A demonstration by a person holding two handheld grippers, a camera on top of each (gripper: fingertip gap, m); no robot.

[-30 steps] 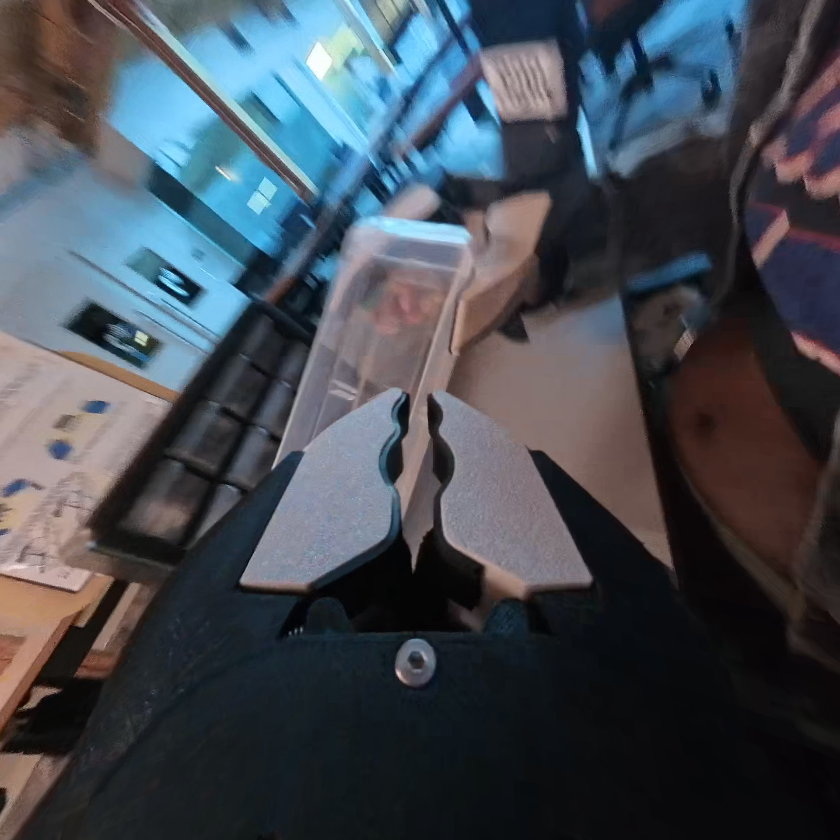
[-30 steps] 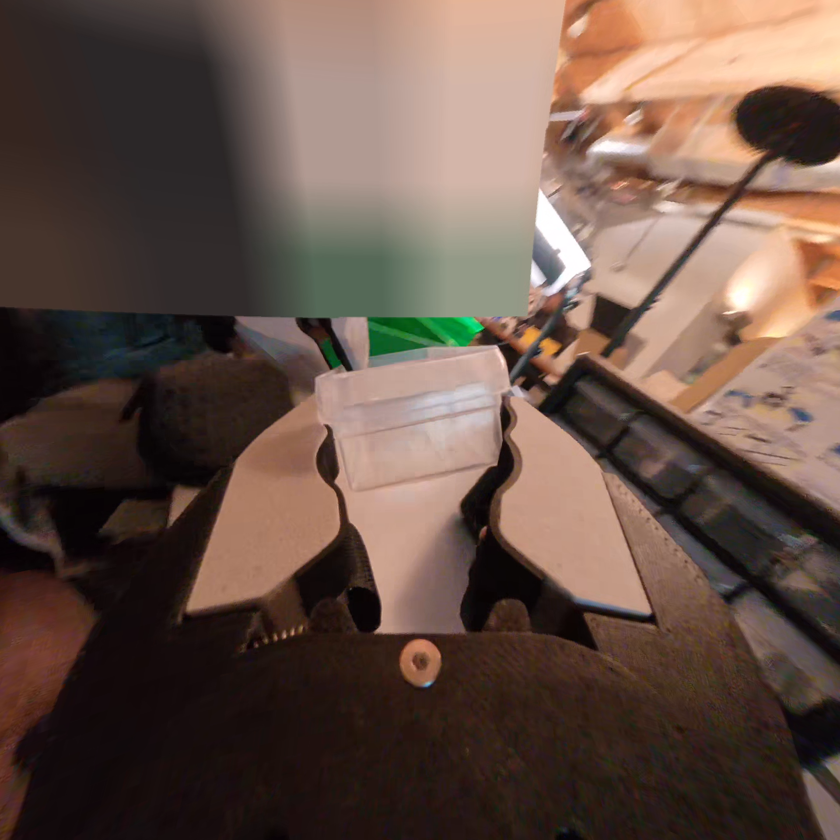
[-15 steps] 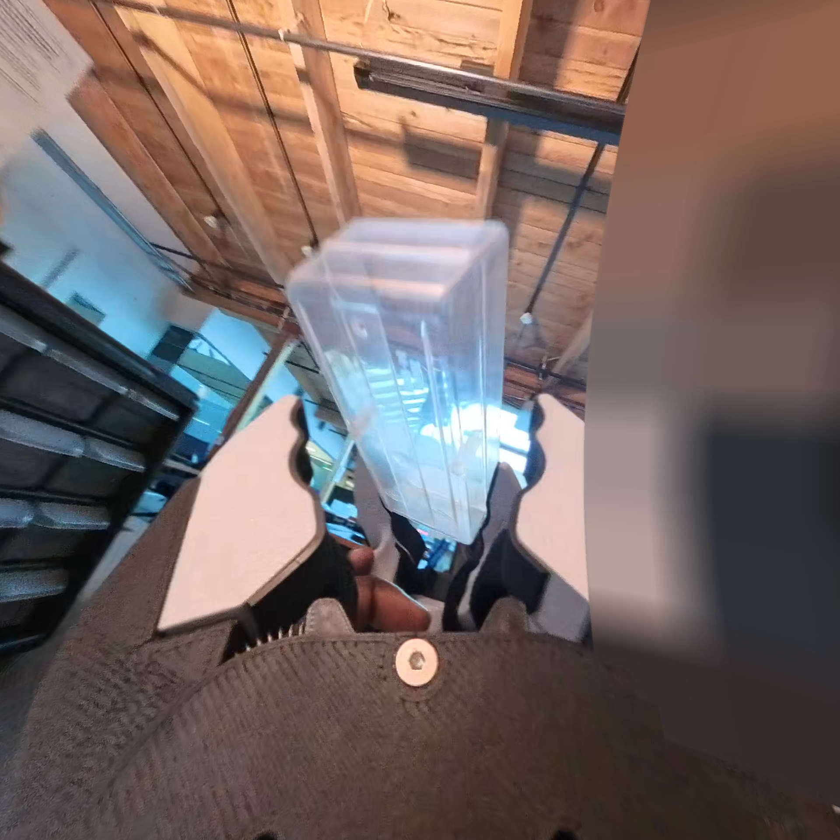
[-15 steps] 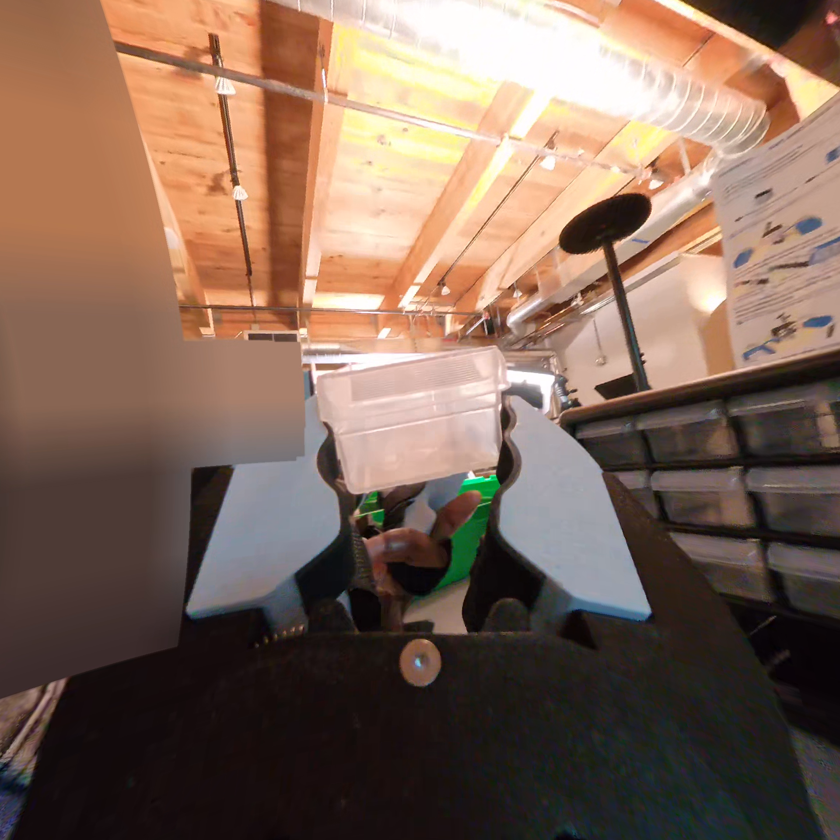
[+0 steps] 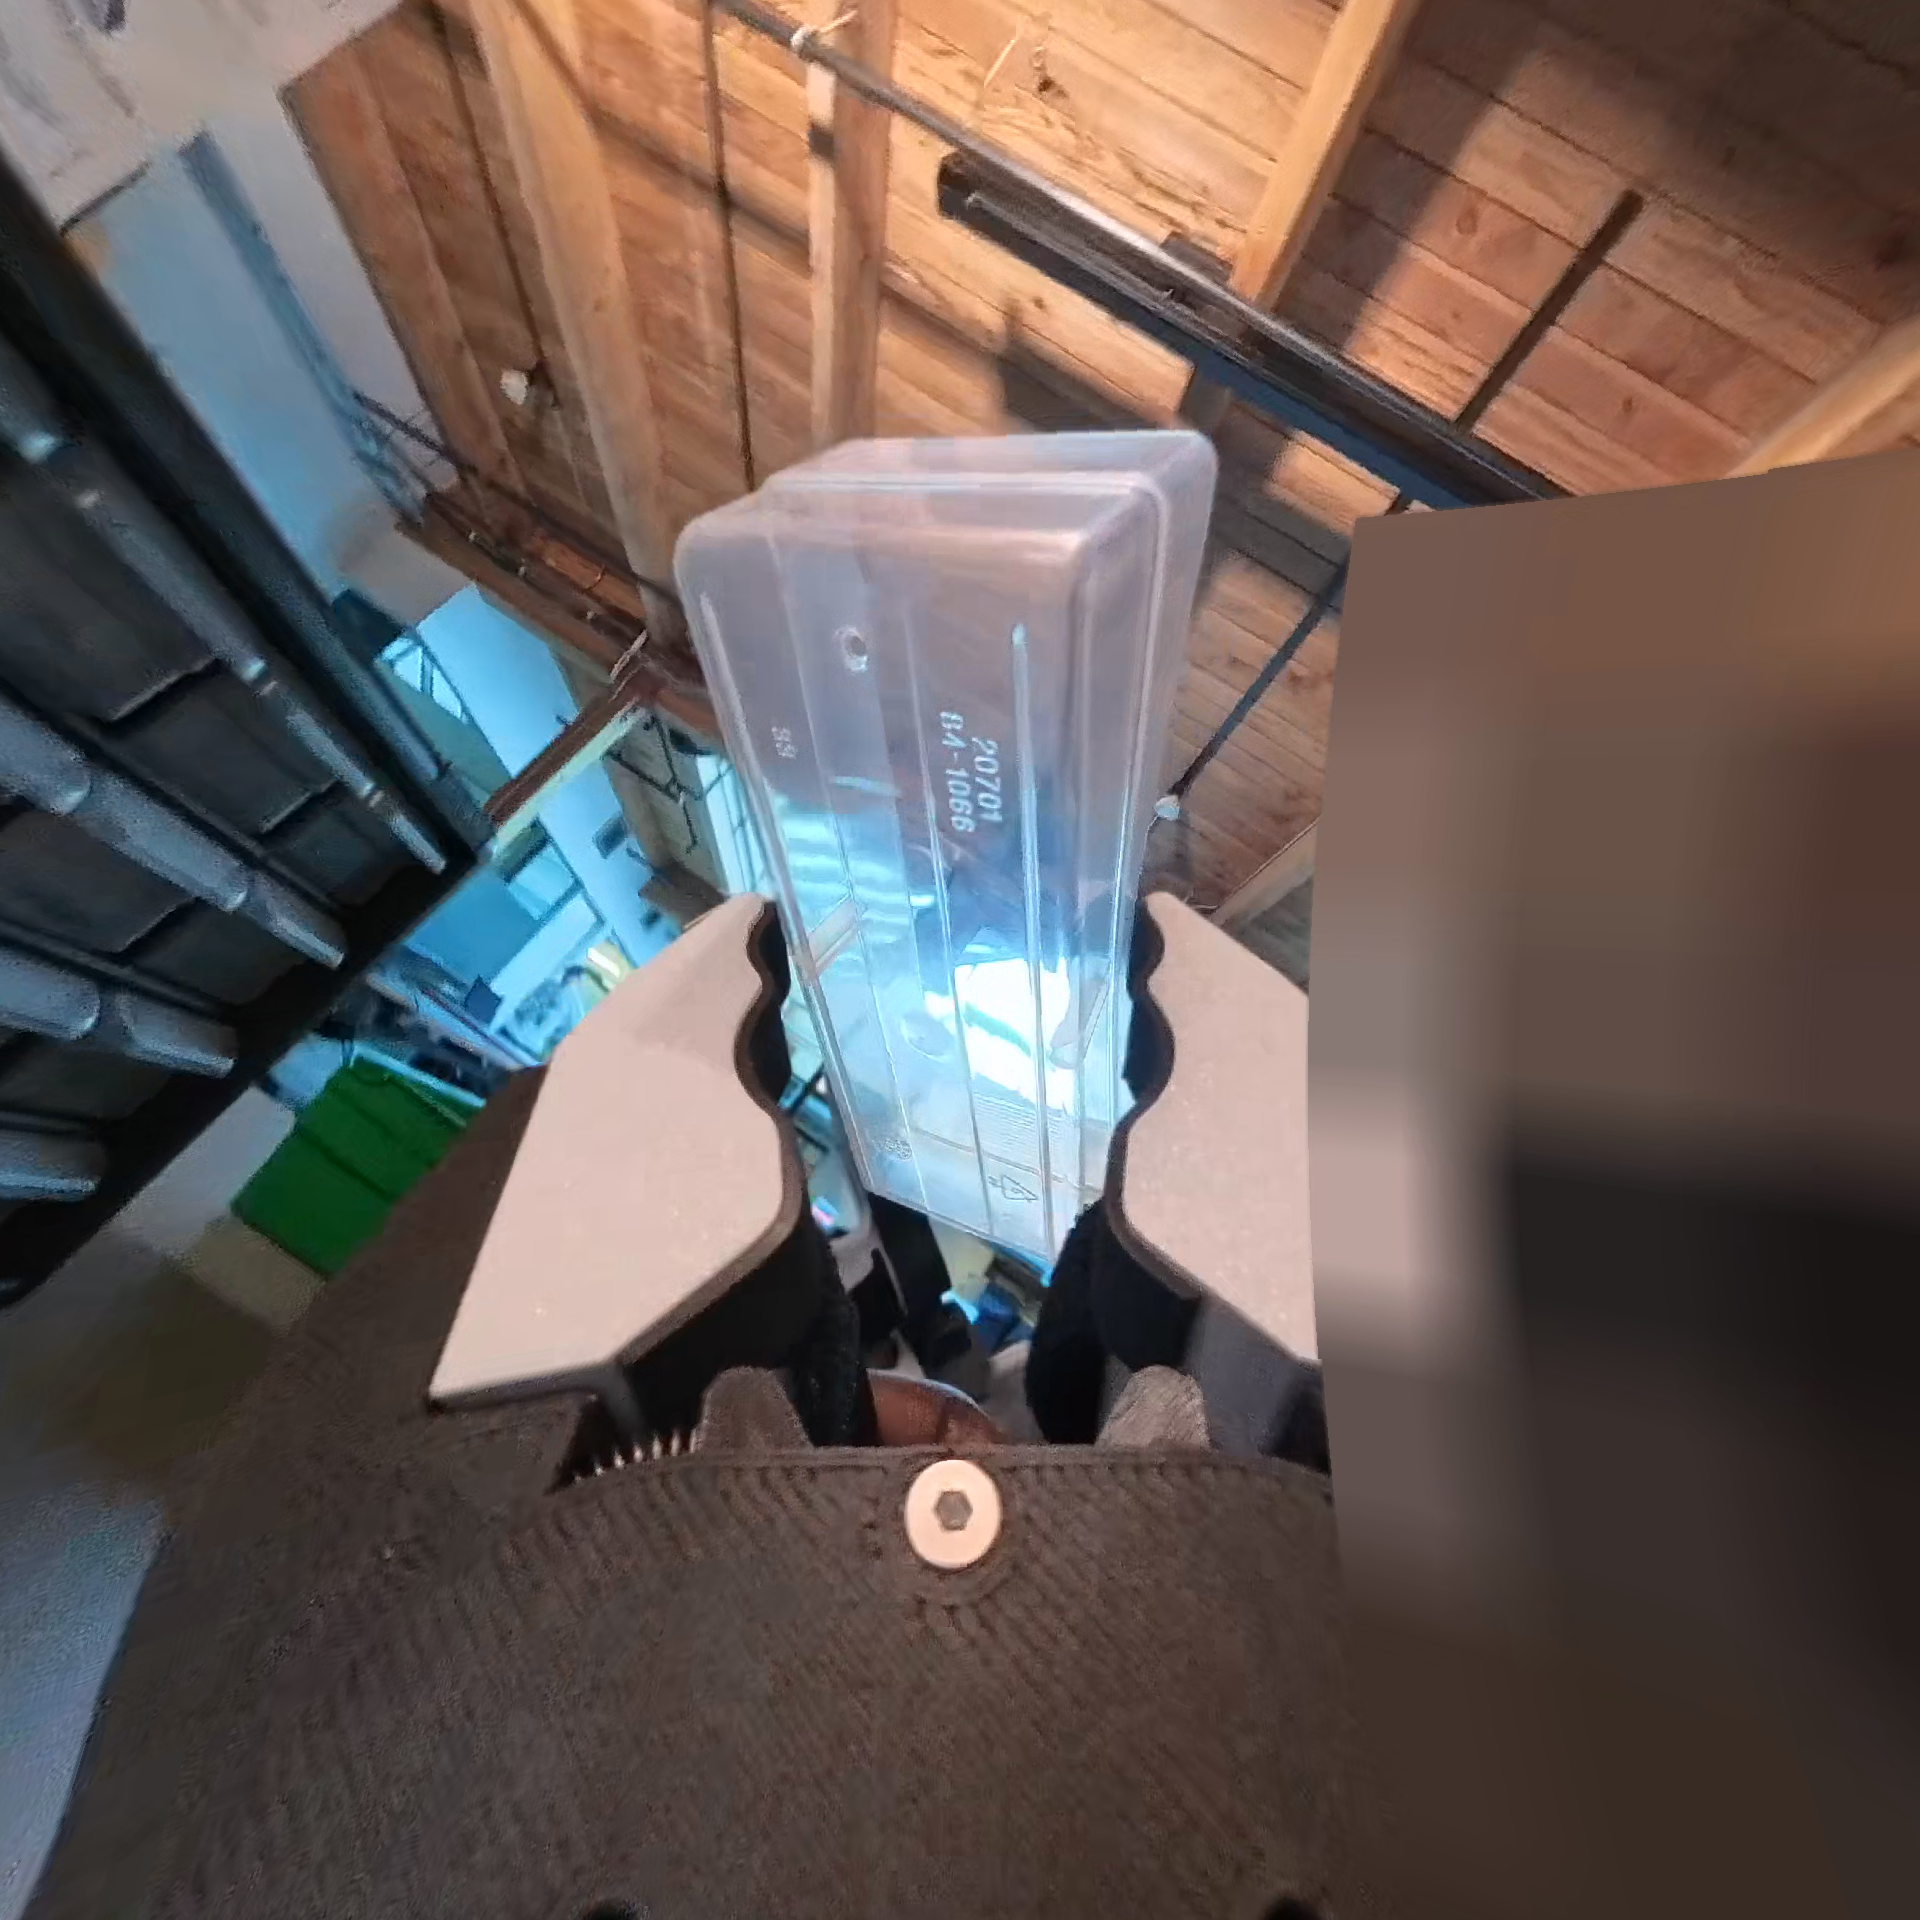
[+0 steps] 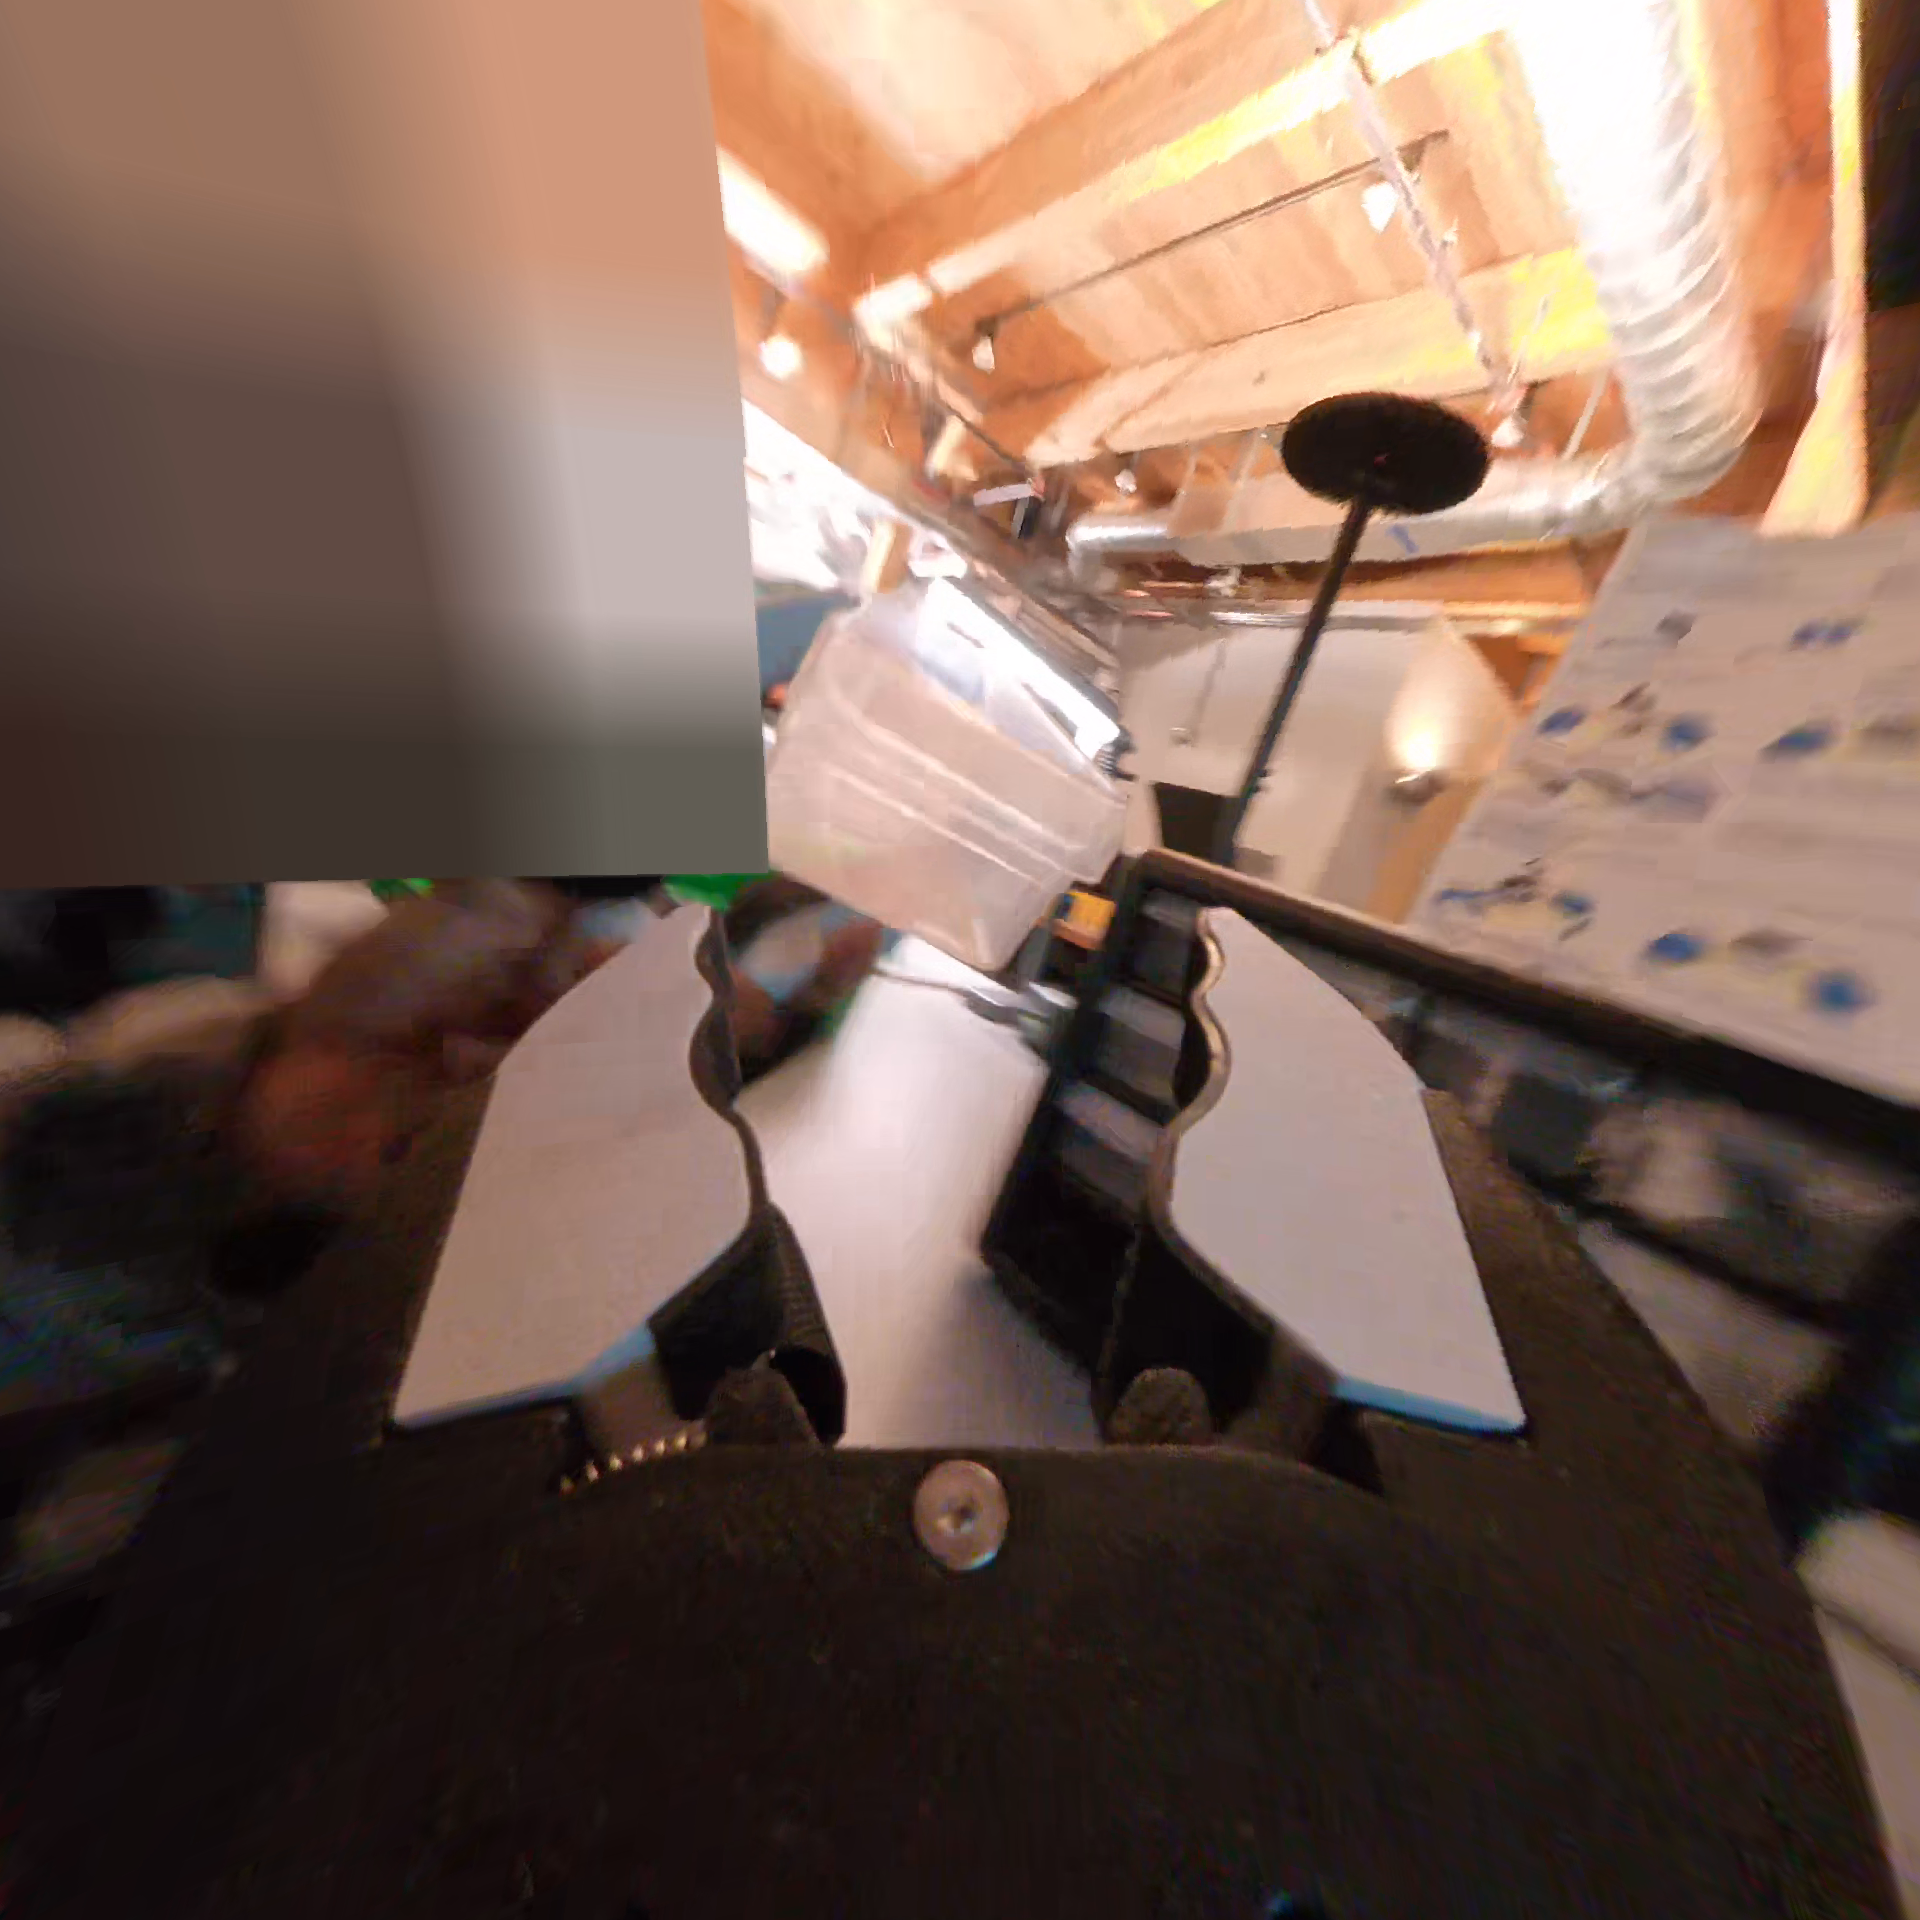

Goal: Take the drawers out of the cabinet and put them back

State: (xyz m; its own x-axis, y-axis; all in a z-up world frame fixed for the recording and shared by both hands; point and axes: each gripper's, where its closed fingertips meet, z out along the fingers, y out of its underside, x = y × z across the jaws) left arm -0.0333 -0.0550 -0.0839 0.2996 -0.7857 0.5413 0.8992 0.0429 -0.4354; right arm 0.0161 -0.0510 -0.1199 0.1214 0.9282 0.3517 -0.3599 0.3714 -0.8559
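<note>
My left gripper [image 5: 951, 914] points up toward the ceiling and is shut across the width of a clear plastic drawer [image 5: 935, 810], which stands up from between the fingers [image 5: 644, 1143] with its underside facing the camera. The black cabinet [image 5: 156, 790] with rows of clear drawers is at the left edge. In the right wrist view my right gripper [image 6: 951, 935] is open and empty. The same kind of clear drawer [image 6: 935, 790] shows tilted beyond its fingertips, blurred. The cabinet [image 6: 1507, 1143] runs along the right there.
A pale table top [image 6: 904, 1164] lies below the right gripper. A black round disc on a pole [image 6: 1382, 468] stands behind the cabinet, with a poster [image 6: 1714, 790] on the right. A green bin [image 5: 353, 1174] is at lower left. A blurred hand [image 6: 353, 1060] is at left.
The right gripper held the clear drawer half a second ago; now it is open and apart from it. The left gripper has closed across the drawer's width. Both views swung.
</note>
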